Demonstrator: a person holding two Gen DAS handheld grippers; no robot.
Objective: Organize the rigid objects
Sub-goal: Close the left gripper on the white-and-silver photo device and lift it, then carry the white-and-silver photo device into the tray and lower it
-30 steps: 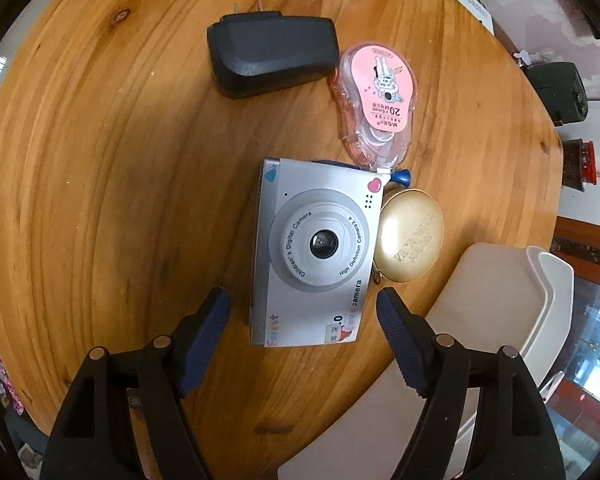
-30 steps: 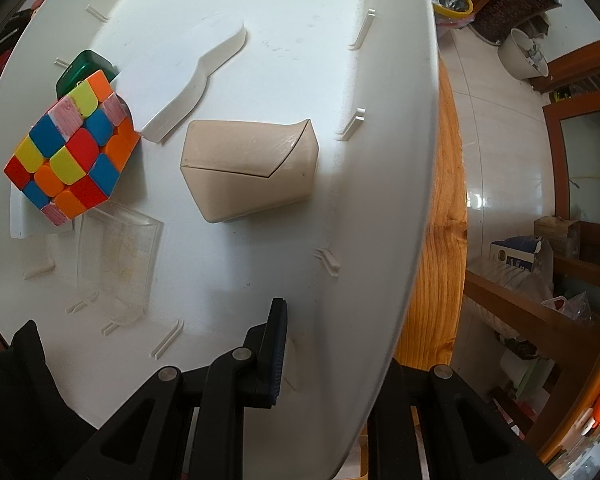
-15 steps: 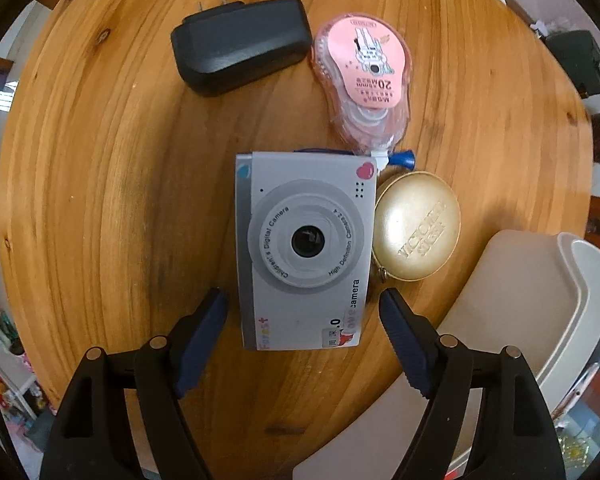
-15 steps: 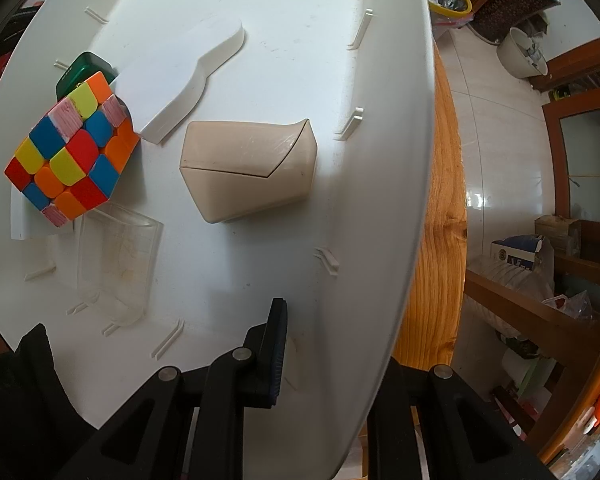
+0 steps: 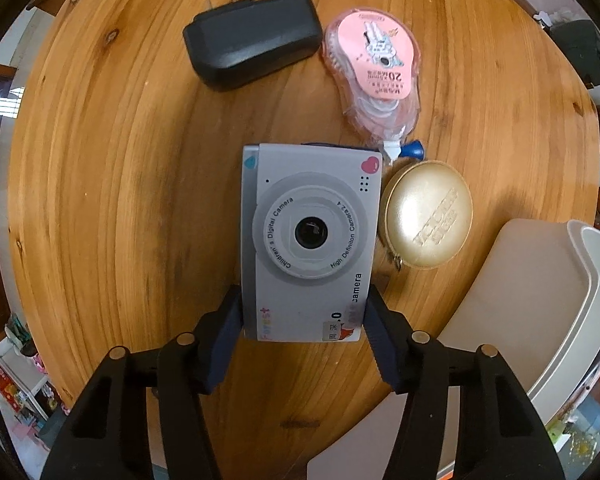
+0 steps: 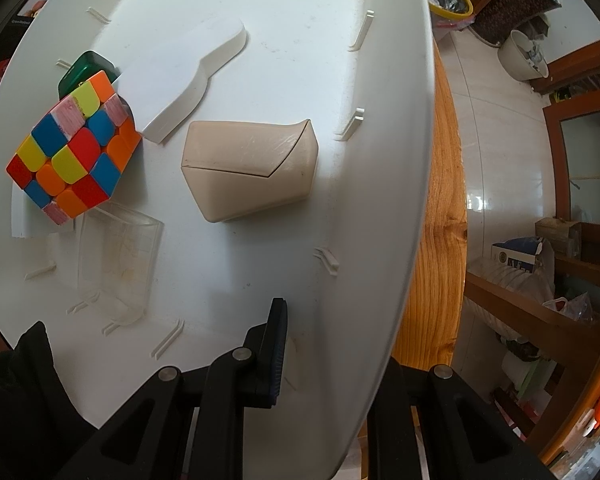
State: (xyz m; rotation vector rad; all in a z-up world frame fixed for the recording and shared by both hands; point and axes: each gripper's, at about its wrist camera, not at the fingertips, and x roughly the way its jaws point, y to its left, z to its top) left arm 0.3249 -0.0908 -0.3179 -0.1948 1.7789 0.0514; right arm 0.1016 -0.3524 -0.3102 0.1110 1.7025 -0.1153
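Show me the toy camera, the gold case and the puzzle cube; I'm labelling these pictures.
toy camera point(image 5: 310, 236), left wrist view, on its lens.
gold case point(image 5: 428, 214), left wrist view, on its lid.
puzzle cube point(image 6: 74, 148), right wrist view, on its top face.

The silver-grey plastic toy camera point(image 5: 310, 240) lying face-up on the wooden table is showing "Children's Digital Camera" and "High Definition Camera 2.4" printed around its lens ring, the word "camera" running along its right edge, a pastel "Forest" near its lower left corner, and ".0" beside a small sticker whose characters are too small to make out. The pink, translucent, teardrop-shaped tape dispenser point(image 5: 374, 76) is carrying an upside-down label with a large "20"; the smaller print beside it is staying unreadable. The round gold zip case point(image 5: 428, 214) is bearing embossed lettering too faint to read with certainty.
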